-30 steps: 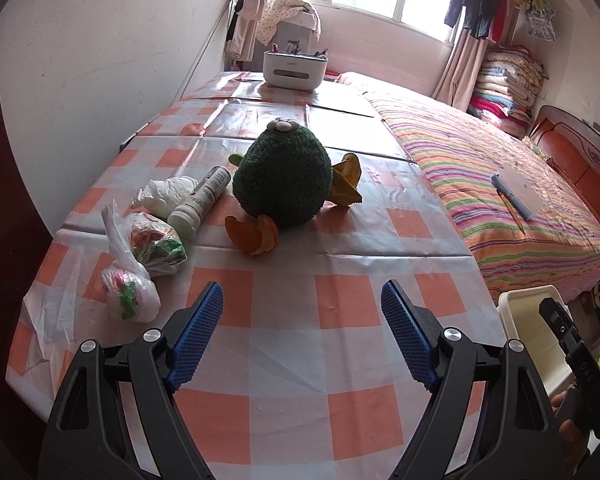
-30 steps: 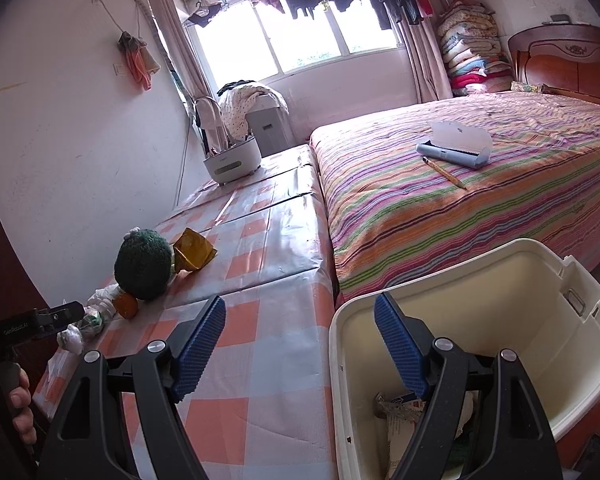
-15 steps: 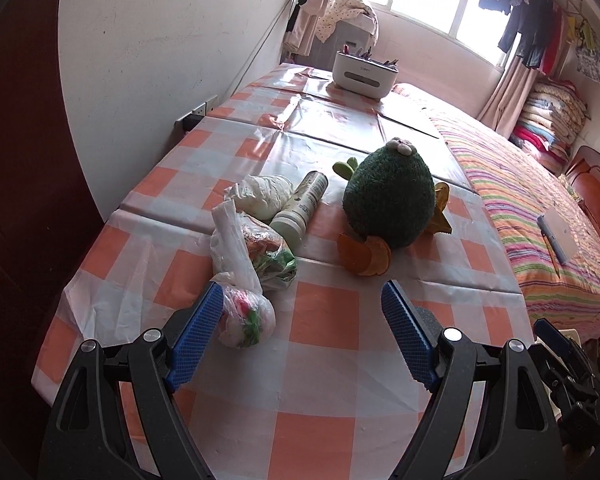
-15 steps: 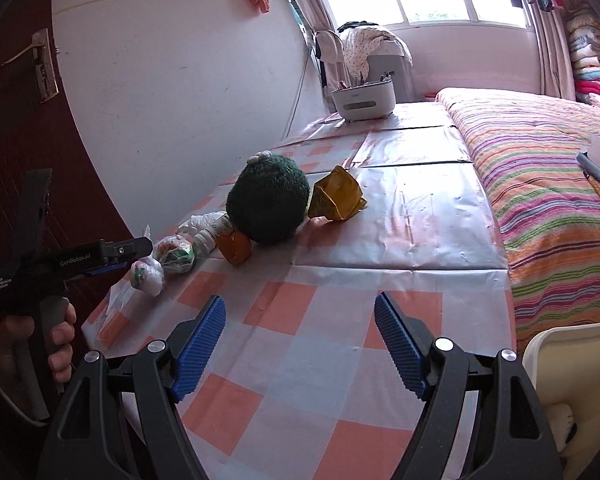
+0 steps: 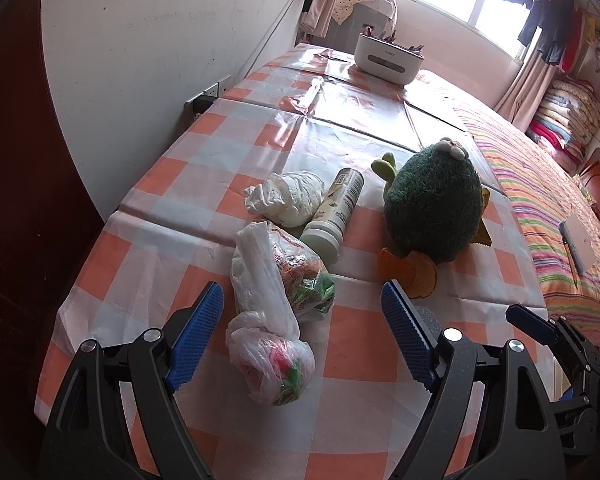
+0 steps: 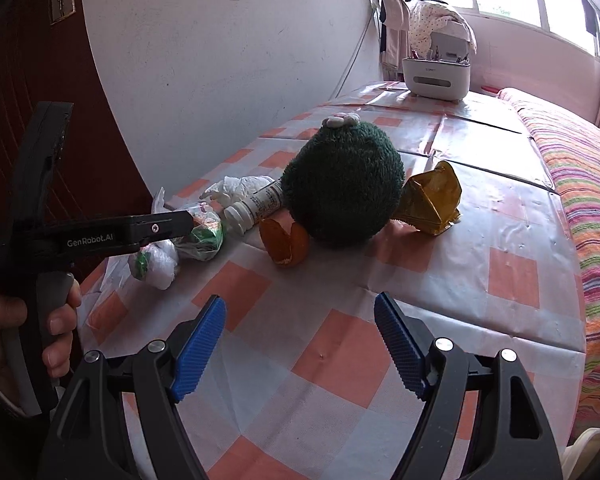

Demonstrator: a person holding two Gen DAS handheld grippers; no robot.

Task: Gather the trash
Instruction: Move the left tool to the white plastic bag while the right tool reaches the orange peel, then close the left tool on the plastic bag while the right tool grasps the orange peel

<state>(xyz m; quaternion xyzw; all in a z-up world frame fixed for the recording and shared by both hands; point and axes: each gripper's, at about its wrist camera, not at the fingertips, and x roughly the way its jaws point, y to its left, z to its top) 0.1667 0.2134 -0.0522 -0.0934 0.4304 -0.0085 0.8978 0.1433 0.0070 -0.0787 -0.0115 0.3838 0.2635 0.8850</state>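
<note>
our left claw (image 5: pixel 300 332) stands wide and empty, its pads either side of the knotted bag (image 5: pixel 270 356) without touching it; the right claw (image 6: pixel 300 348) is wide and empty too, over bare cloth. the trash lies in a cluster on the checked table (image 5: pixel 172 176): from the bag, a second bag (image 5: pixel 300 272) of wrappers touches it at 12 o'clock, the bottle (image 5: pixel 336 212) lies at 1 o'clock, the tissue wad (image 5: pixel 288 198) just left of the bottle, the peel (image 5: pixel 410 274) at 2 o'clock against the plush (image 5: pixel 432 208), and the gold wrapper (image 6: pixel 430 204) at the plush's 3 o'clock in the right view. we judge the step to be taking the knotted bag: we should drop lower, centre the knot between the pads, and close on the bunched plastic, not the loose skin, so it will not slip or drag its neighbour. the plush is no trash; we leave it. the left tool reads "genrobot.ai"; the bottle's print is too small to read.
</note>
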